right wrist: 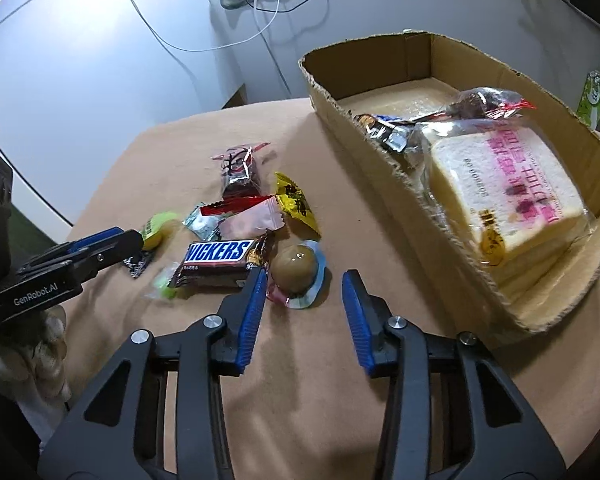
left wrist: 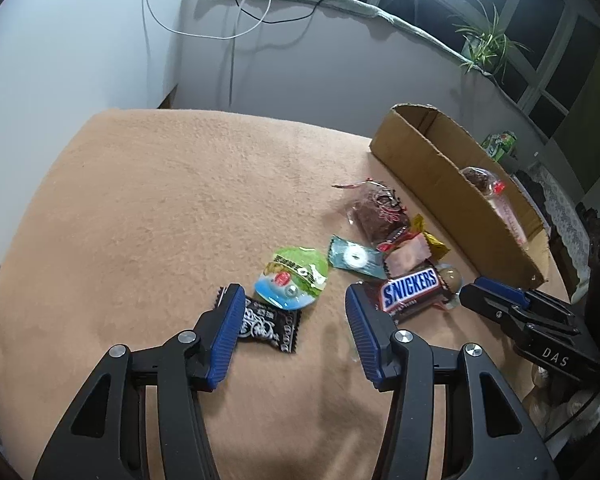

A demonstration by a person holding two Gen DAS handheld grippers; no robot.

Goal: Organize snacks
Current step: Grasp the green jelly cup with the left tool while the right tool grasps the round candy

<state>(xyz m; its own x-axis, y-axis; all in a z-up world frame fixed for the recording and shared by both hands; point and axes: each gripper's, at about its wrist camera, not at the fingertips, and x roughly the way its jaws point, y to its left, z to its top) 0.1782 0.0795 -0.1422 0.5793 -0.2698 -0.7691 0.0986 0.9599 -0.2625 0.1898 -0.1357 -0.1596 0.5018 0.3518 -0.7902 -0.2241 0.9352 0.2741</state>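
Loose snacks lie on the tan cloth: a Snickers bar (left wrist: 411, 286) (right wrist: 219, 258), a green jelly cup (left wrist: 292, 280), a black candy (left wrist: 267, 324), a teal packet (left wrist: 354, 258), a pink packet (right wrist: 252, 220), a yellow candy (right wrist: 298, 204), a dark cake pack (right wrist: 240, 170) and a brown jelly cup (right wrist: 296, 270). My left gripper (left wrist: 294, 312) is open, just above the black candy and green cup. My right gripper (right wrist: 304, 292) is open, with the brown jelly cup just ahead between its fingers. A cardboard box (right wrist: 384, 168) holds packaged bread (right wrist: 500, 184) and other snacks.
The box (left wrist: 440, 184) stands at the right of the cloth-covered table (left wrist: 160, 208). A wall with hanging cables rises behind. A green carton (right wrist: 596, 92) stands beyond the box. The table's edge drops off at the left and the front.
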